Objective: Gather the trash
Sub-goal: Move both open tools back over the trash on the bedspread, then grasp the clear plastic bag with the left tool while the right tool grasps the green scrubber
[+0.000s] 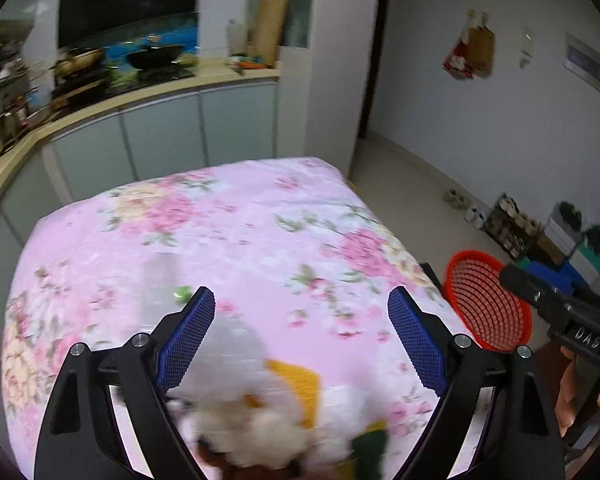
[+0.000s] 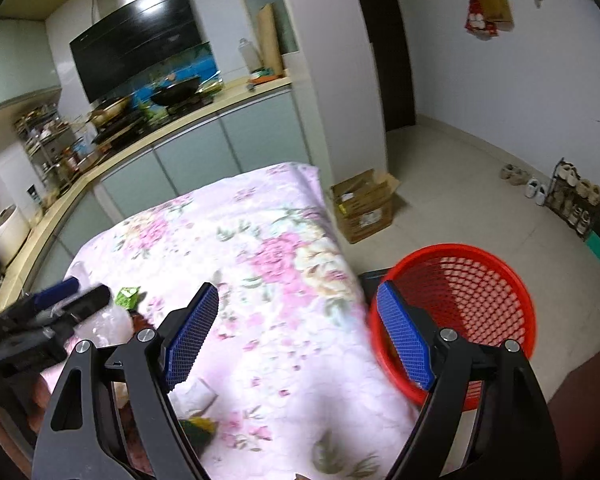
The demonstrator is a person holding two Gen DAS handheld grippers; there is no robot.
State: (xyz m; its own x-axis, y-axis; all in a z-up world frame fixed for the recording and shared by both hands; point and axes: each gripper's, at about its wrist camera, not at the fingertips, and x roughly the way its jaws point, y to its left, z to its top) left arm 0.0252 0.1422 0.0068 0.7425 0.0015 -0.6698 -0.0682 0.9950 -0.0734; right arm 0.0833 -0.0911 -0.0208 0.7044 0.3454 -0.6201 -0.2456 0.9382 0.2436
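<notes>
A table under a pink floral cloth (image 1: 228, 232) (image 2: 284, 280) fills both views. Trash lies at its near edge: crumpled white tissue (image 1: 244, 432), a yellow wrapper (image 1: 296, 384) and a dark green piece (image 1: 368, 448) below my left gripper (image 1: 302, 308), which is open and empty above them. A small green packet (image 2: 126, 295), clear plastic (image 2: 108, 324) and a green-yellow wrapper (image 2: 198, 428) show in the right wrist view. My right gripper (image 2: 296, 308) is open and empty, its right finger over the rim of the red mesh basket (image 2: 476, 292) (image 1: 480, 300) on the floor beside the table.
A kitchen counter (image 1: 140, 96) with woks and a stove runs behind the table. A cardboard box (image 2: 364, 208) sits on the tiled floor past the table's corner. Shoes and a shoe rack (image 2: 576, 200) line the right wall. A hand (image 1: 572, 384) holds the other gripper at the right.
</notes>
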